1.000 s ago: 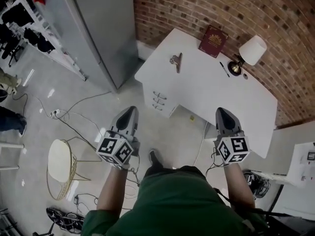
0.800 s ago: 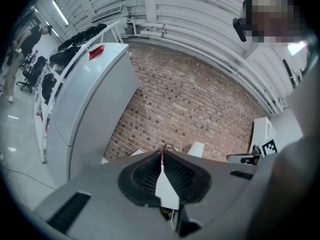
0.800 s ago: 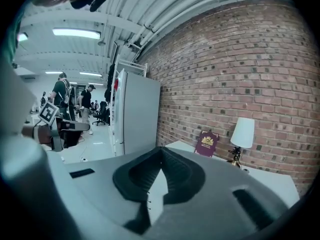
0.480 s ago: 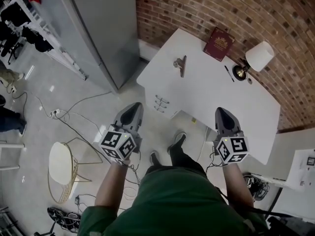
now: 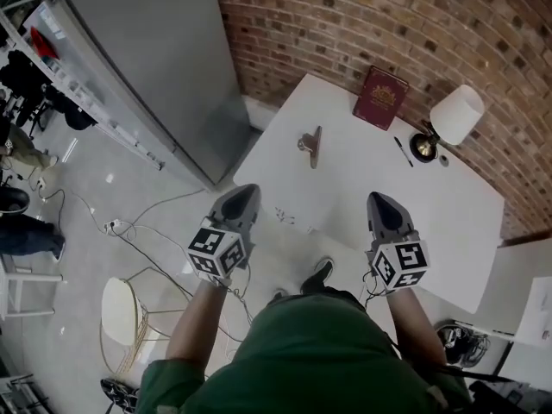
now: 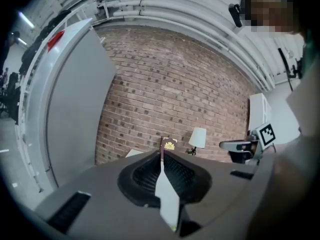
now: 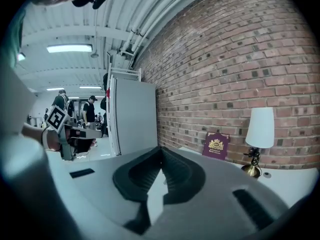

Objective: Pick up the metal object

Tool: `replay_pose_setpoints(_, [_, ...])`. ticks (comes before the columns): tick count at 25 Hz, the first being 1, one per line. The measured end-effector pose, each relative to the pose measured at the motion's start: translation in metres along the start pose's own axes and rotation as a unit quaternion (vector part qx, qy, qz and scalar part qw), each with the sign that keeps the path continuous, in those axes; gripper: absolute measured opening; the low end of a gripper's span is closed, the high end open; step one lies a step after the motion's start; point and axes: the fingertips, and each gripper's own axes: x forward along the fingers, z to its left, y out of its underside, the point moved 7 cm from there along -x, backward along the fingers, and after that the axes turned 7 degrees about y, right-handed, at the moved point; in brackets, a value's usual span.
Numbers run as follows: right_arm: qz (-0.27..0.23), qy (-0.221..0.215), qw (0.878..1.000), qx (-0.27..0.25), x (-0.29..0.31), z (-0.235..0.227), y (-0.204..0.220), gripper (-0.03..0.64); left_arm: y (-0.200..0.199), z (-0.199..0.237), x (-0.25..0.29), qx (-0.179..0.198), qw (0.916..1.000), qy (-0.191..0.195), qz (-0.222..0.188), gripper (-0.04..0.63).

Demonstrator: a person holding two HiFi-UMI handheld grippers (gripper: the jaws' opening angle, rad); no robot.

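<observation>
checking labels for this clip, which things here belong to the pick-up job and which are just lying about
Job: metal object, left claw, right claw.
Lying about: red book, lamp, pen, chair.

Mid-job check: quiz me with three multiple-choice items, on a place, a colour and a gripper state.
1. Where is the metal object? A) on the white desk B) on the floor C) on the chair
2. What colour is the book by the brick wall? A) green B) maroon C) blue
3. How does the left gripper stand? A) jaws wide apart B) shut on a pen C) shut, empty
Key: 1 A, it lies on the desktop; 2 B, its cover is dark red; 3 C, the jaws meet with nothing between.
</observation>
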Motion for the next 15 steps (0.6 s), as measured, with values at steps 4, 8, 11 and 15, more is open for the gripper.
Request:
replay_pose_setpoints(4, [0.002,0.000,1.000,0.021,0.025,-0.041,0.002,0.003,0.015,0.004,0.054,0.035,0.9975,0.007,0.061,0.011])
replay_pose_setpoints(8, [0.003,-0.005,0.999,0.039,0.045,-0.077,0.005,0.003,0.017,0.001,0.097,0.040,0.9952,0.007,0.089,0.012])
replay_pose_setpoints(11, [0.011,-0.010,0.998,0.054,0.053,-0.096,0.011,0.003,0.017,0.005,0.124,0.049,0.9931,0.008,0.107,0.145])
replay_pose_setpoints(15, [0.022,-0.008,0.998,0.062,0.059,-0.112,0.019,0.003,0.018,0.013,0.155,0.067,0.9837,0.038,0.163,0.187])
